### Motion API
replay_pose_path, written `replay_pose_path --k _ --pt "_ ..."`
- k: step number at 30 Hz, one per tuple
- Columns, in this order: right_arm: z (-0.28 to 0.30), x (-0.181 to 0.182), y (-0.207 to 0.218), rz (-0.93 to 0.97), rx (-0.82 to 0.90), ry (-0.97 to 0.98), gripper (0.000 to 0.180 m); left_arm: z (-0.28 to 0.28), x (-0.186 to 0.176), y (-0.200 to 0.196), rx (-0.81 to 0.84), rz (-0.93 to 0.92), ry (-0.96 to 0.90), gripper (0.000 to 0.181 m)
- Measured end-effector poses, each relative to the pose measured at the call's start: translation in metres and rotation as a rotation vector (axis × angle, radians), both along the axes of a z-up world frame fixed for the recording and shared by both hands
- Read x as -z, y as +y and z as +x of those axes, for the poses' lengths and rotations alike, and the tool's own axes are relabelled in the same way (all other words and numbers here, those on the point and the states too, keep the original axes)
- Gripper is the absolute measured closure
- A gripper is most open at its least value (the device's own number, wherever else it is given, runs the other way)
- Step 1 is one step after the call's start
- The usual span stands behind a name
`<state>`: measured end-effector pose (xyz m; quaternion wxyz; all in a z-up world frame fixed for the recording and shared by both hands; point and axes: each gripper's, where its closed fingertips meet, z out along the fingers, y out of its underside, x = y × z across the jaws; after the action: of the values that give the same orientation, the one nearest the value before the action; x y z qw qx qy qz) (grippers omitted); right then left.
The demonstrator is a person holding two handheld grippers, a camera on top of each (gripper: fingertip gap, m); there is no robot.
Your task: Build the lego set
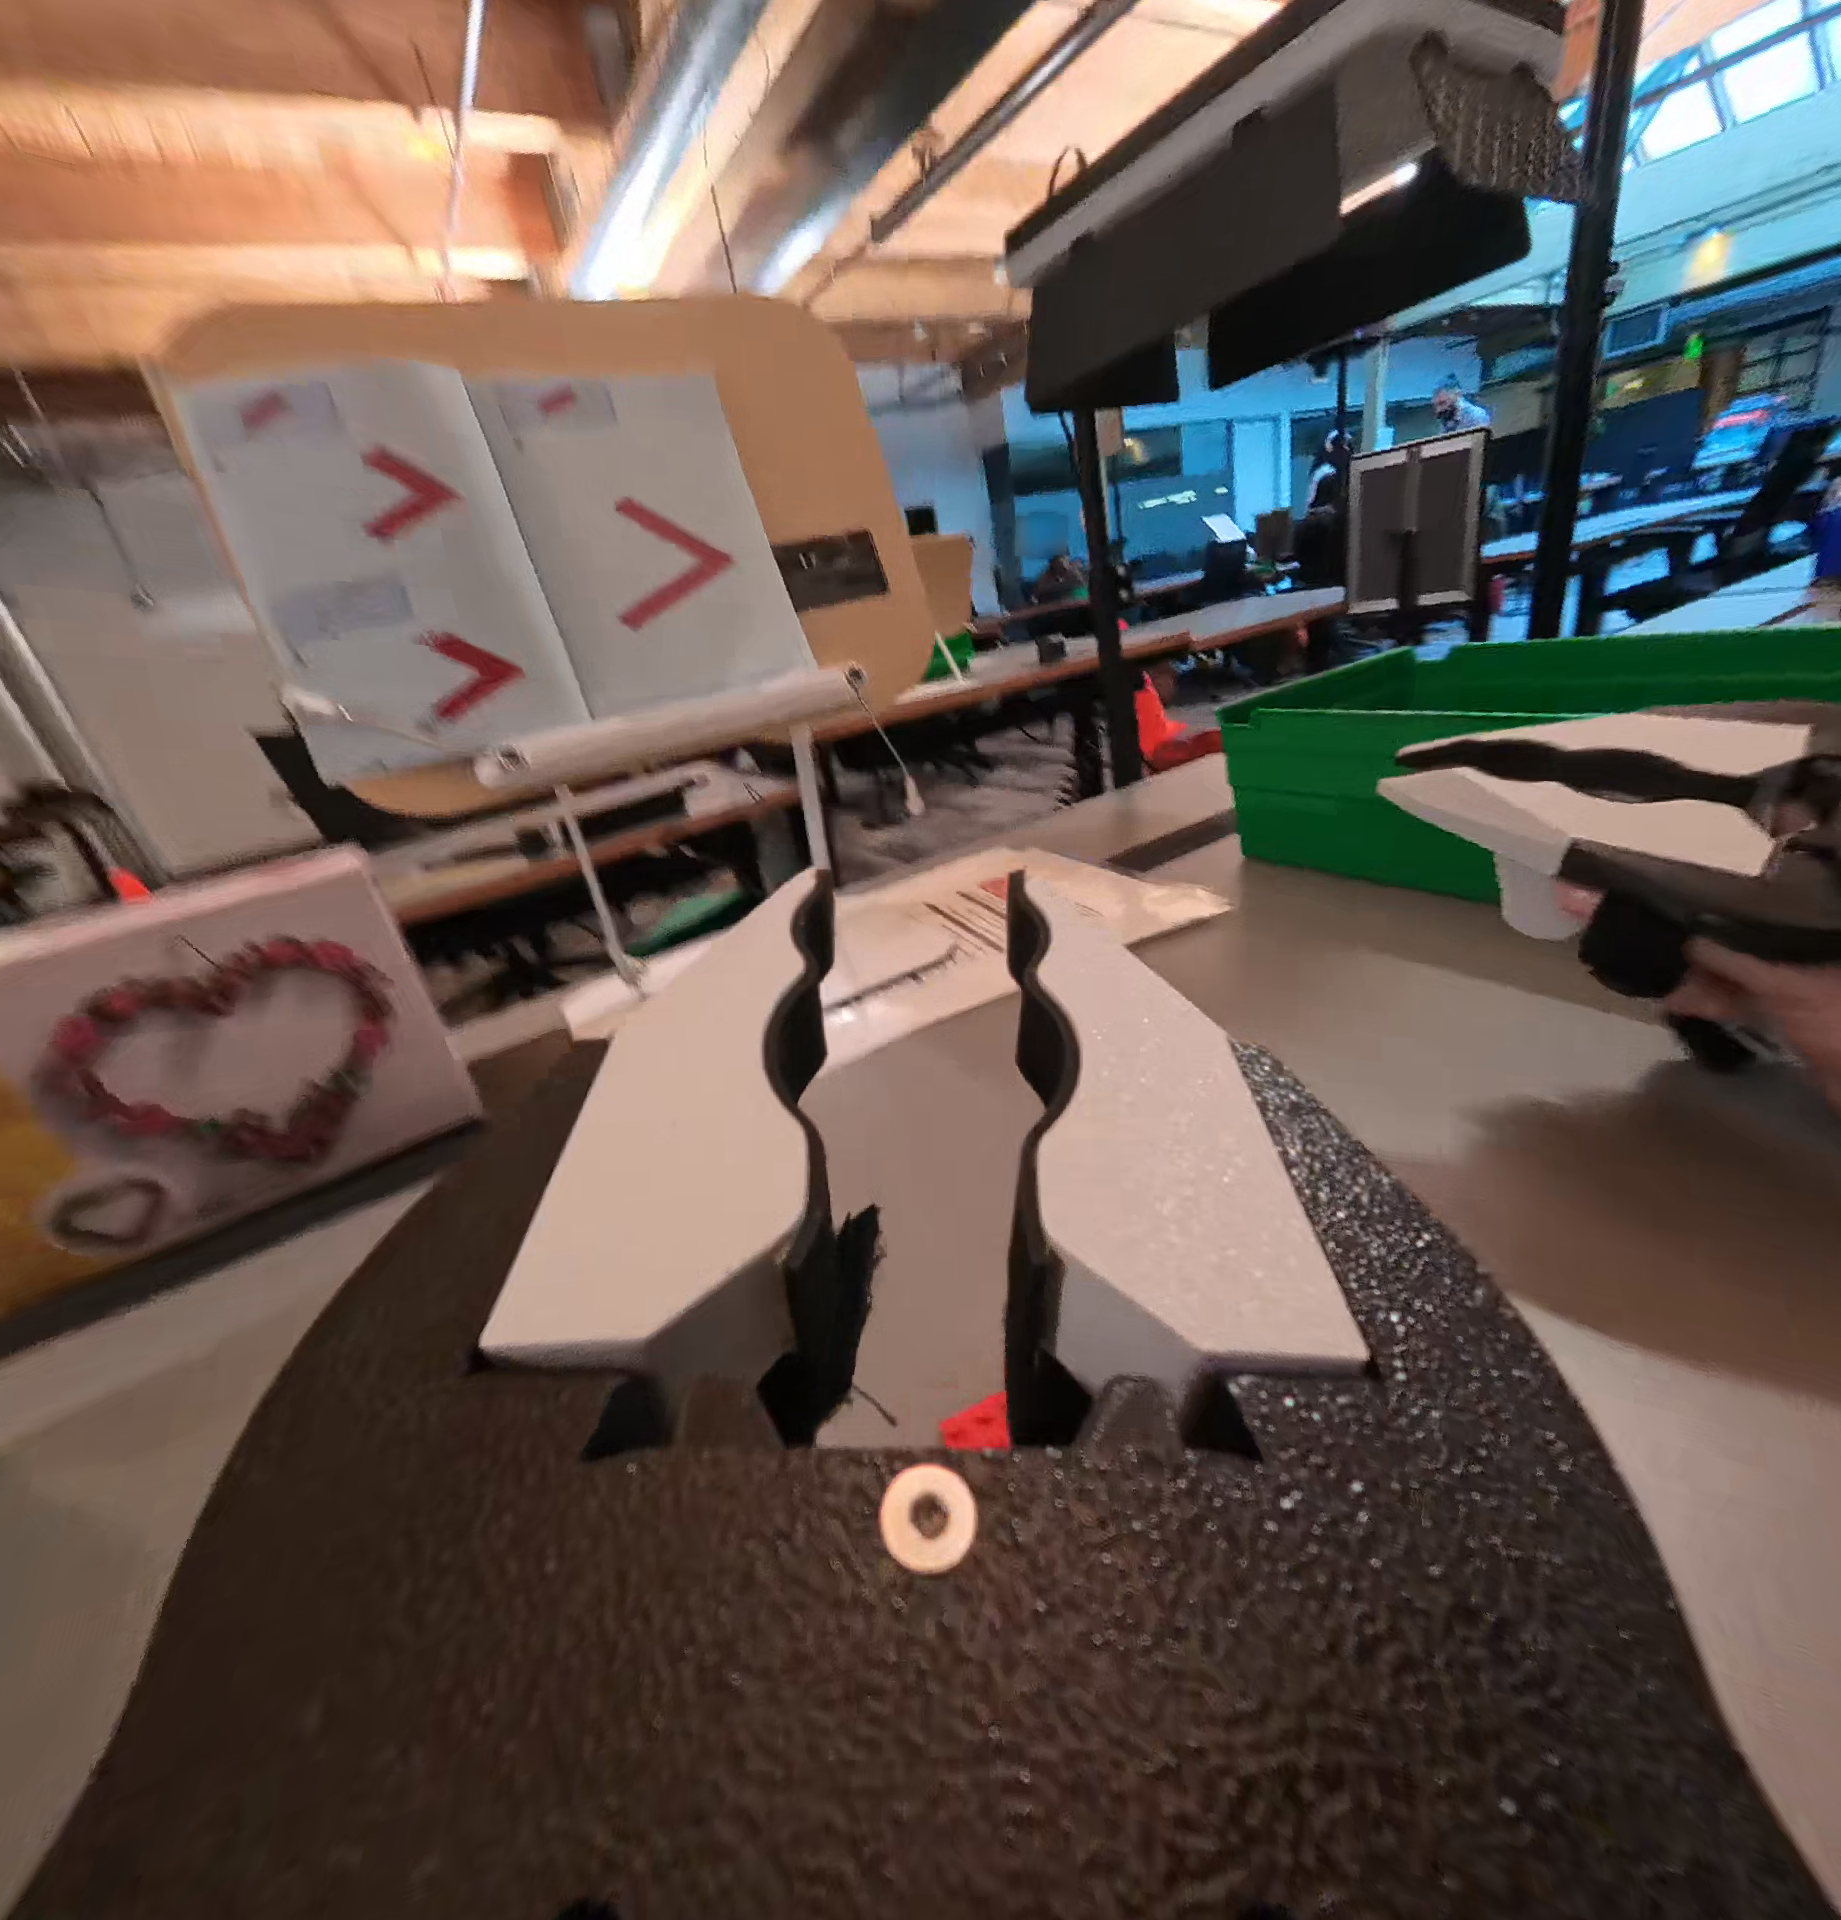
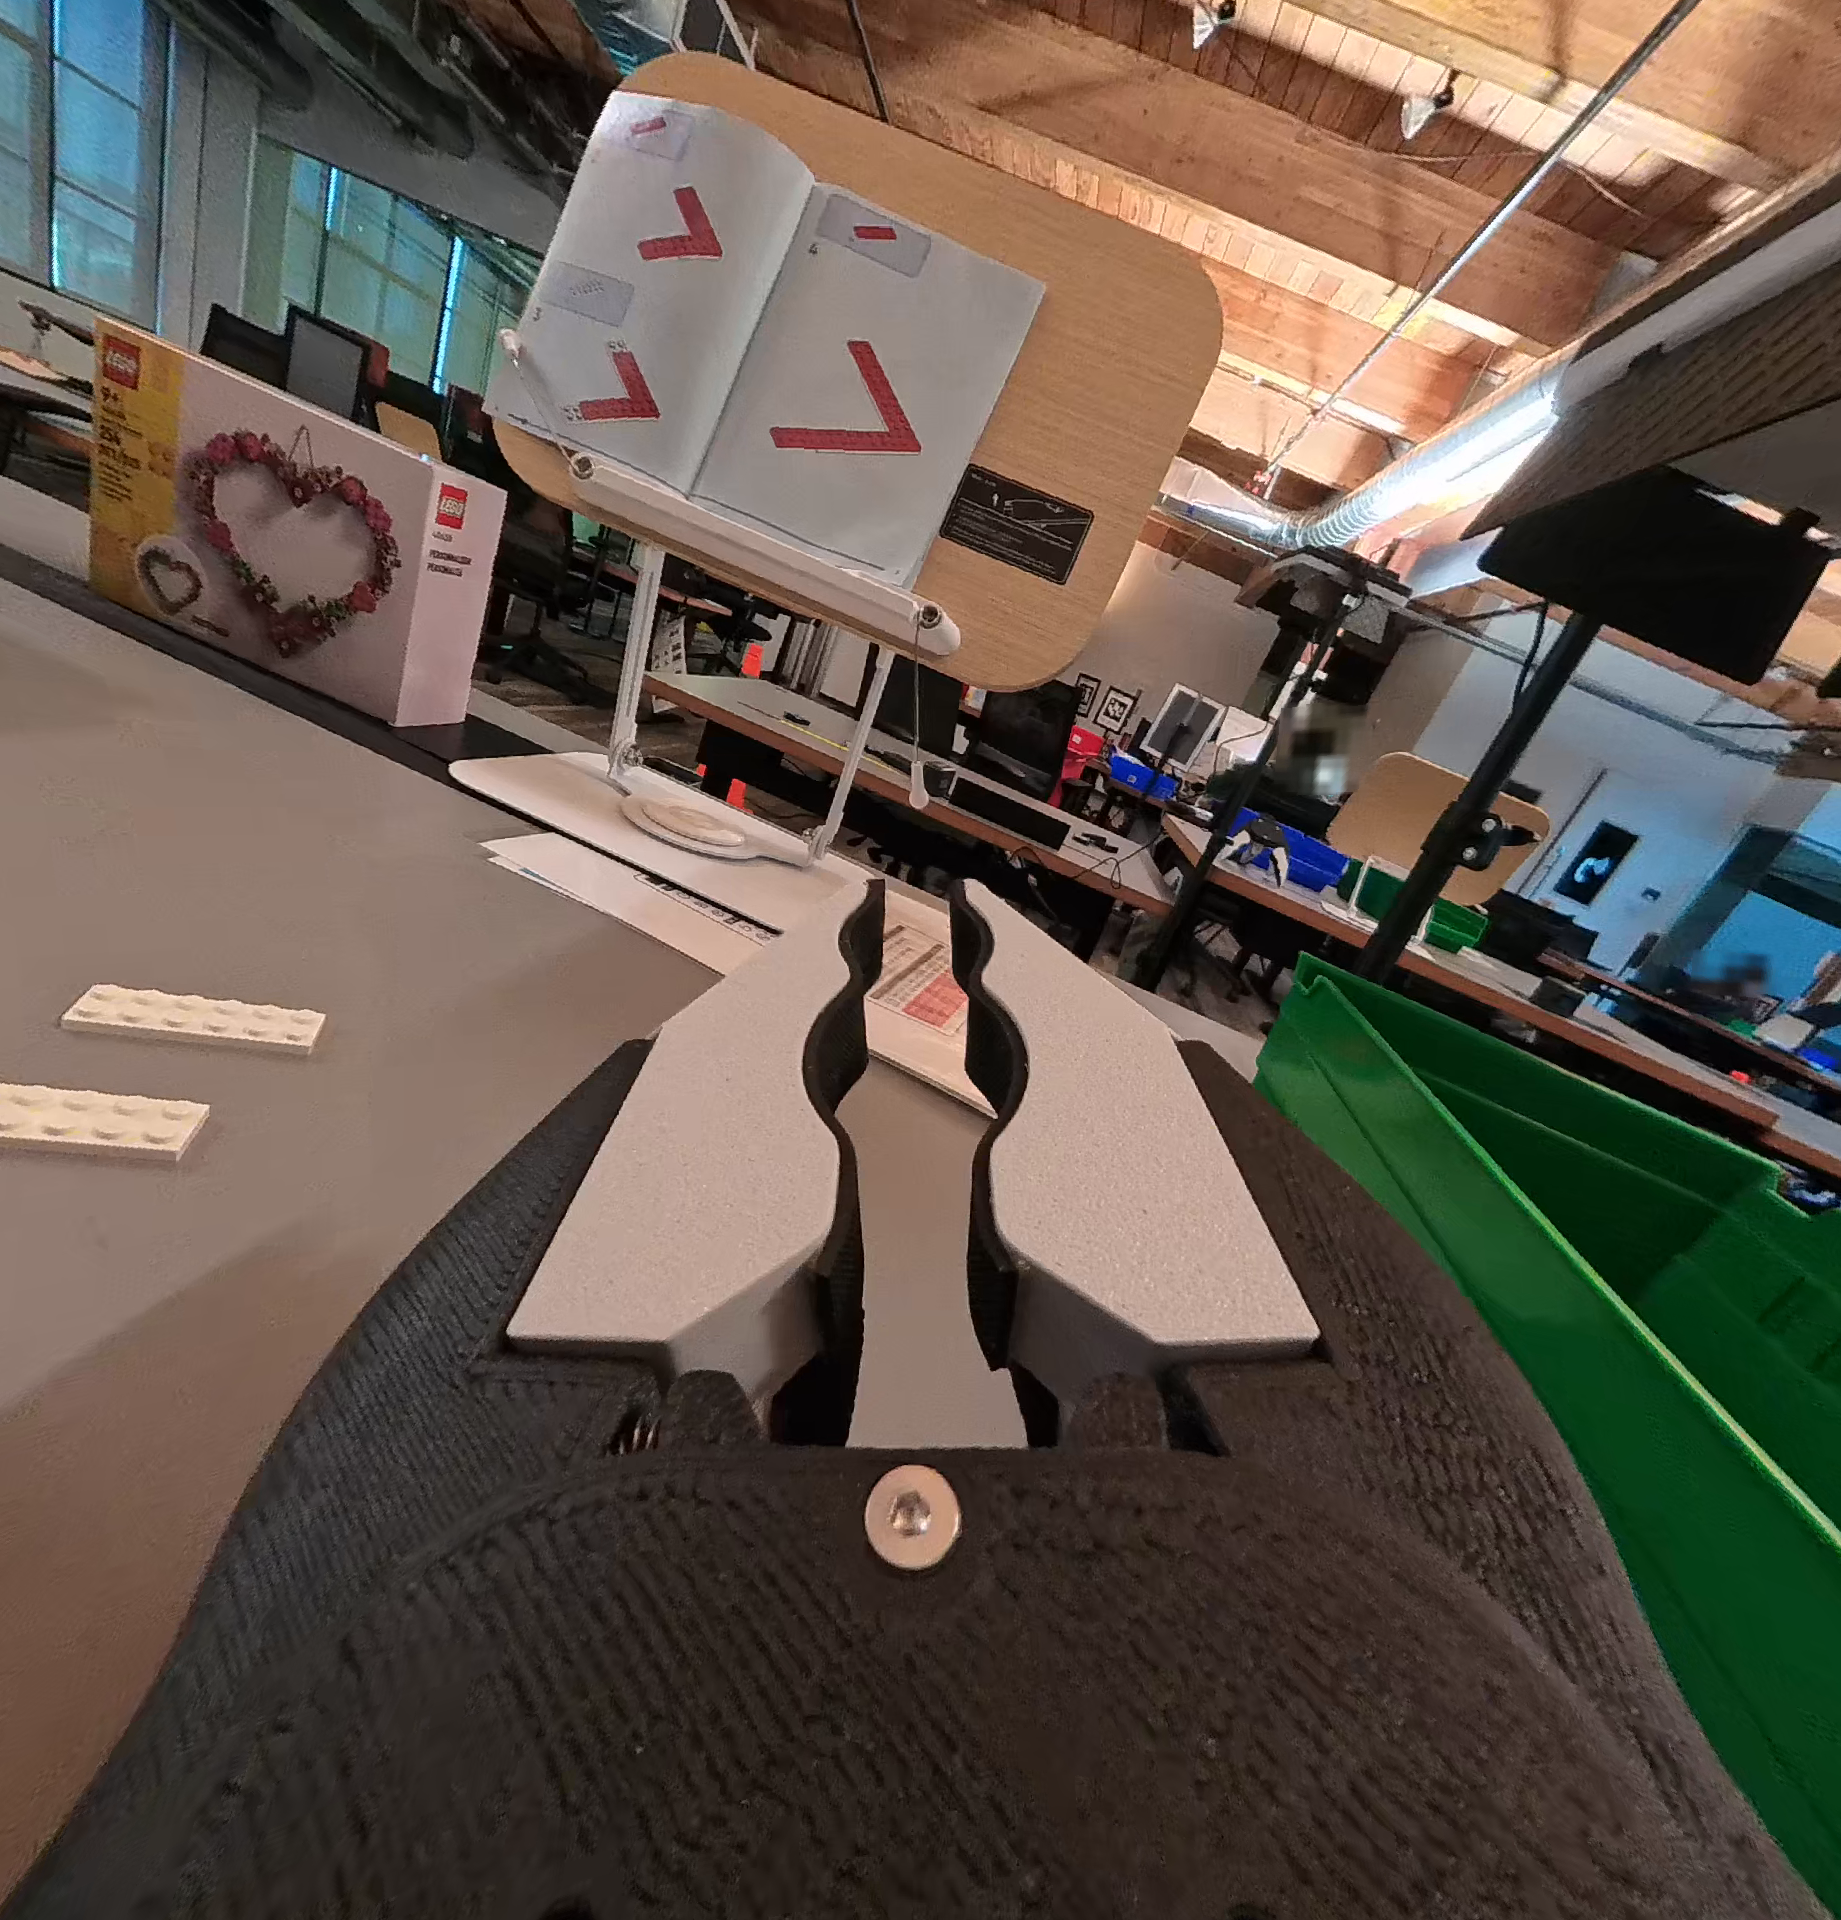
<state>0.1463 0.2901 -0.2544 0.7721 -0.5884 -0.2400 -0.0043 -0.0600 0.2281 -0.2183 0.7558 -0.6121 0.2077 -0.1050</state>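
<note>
My left gripper (image 1: 921, 896) is open and empty, held above the grey table (image 1: 1363, 997). A small red brick (image 1: 976, 1421) shows through the gap at the base of its fingers, lying lower down. My right gripper (image 2: 916, 900) stands open by a narrow gap with nothing in it, low over the table. It also shows at the right of the left wrist view (image 1: 1399, 774), held by a hand (image 1: 1789, 1018). Two white flat plates (image 2: 194, 1018) (image 2: 74, 1118) lie on the table left of the right gripper.
An open instruction booklet (image 2: 770, 343) rests on a wooden stand (image 2: 1113, 416) at the back. The set's box (image 2: 292, 530) stands at the back left. A green bin (image 2: 1539, 1226) sits close on the right. A printed sheet (image 2: 687, 894) lies ahead. Spacing between my two grippers at the tips: around 20 centimeters. From the left gripper's tips to the small red brick (image 1: 976, 1421) is close to 15 centimeters.
</note>
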Motion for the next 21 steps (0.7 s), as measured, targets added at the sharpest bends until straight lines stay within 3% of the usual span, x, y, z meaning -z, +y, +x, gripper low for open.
replay_pose_path --k 5,12,16,21 --pt "0.000 0.001 0.000 -0.001 0.001 -0.007 0.169 -0.012 0.005 -0.003 -0.026 0.099 0.065 0.155" --pt "-0.002 0.001 -0.001 -0.006 -0.006 -0.005 0.169 -0.037 0.013 0.009 -0.007 0.016 -0.120 0.158" --pt "-0.003 0.001 -0.001 -0.008 -0.005 -0.010 0.169 -0.051 0.008 0.006 -0.099 0.105 -0.047 0.168" --pt "-0.003 0.002 0.000 -0.009 -0.005 -0.016 0.169 -0.044 0.011 0.003 -0.096 0.157 0.041 0.171"
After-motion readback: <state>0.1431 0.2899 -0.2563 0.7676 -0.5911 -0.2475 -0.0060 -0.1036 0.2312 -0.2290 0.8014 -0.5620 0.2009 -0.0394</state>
